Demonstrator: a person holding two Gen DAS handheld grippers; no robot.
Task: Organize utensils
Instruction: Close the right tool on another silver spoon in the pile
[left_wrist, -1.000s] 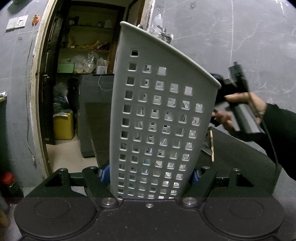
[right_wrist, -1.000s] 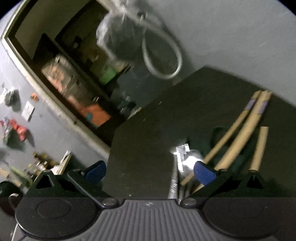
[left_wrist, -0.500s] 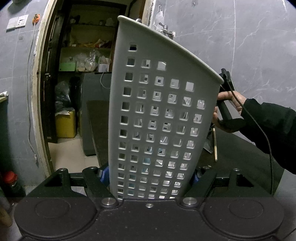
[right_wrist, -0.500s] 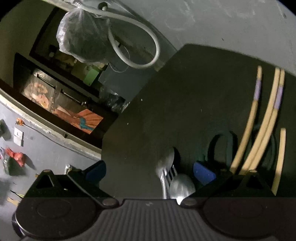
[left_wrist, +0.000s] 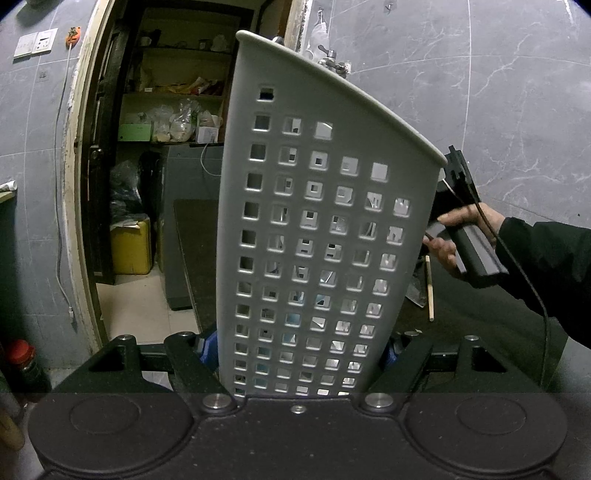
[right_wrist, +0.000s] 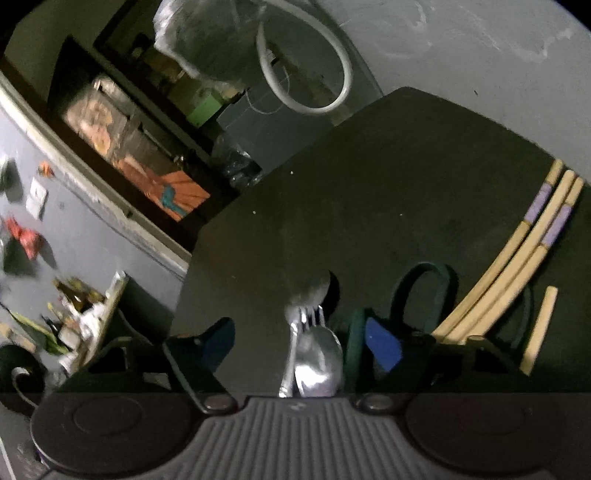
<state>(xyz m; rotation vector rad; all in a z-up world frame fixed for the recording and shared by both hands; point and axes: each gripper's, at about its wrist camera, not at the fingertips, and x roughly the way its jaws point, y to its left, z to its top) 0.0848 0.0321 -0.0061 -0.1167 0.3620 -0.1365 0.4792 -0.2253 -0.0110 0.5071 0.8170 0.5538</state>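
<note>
The metal cutlery (right_wrist: 314, 354), a spoon lying over a fork with a second spoon bowl just beyond, rests on the dark surface (right_wrist: 369, 192) and now sits between the fingers of the right gripper (right_wrist: 301, 341). A second ago the same view showed these pieces off toward the right blue pad; since then the gripper has come down and across so that they lie near the middle of the gap. Its jaws have just been closing, yet both blue pads stand clear of the metal, so the fingers are open around the cutlery, not pressing it. To the right on the surface lie wooden chopsticks (right_wrist: 517, 266) with purple bands, one shorter stick apart from the bundle, and a dark green loop (right_wrist: 417, 280) curls between them and the cutlery. The white perforated utensil holder (left_wrist: 317, 221) is clamped upright, slightly tilted, in the left gripper (left_wrist: 299, 350), whose fingers grip its lower sides; it has kept its place across the second. In the left view the person's hand (left_wrist: 454, 236) with the other gripper shows beyond the holder's right edge. I judge the pick of the cutlery is about to be made, with the holder waiting to receive it.
</note>
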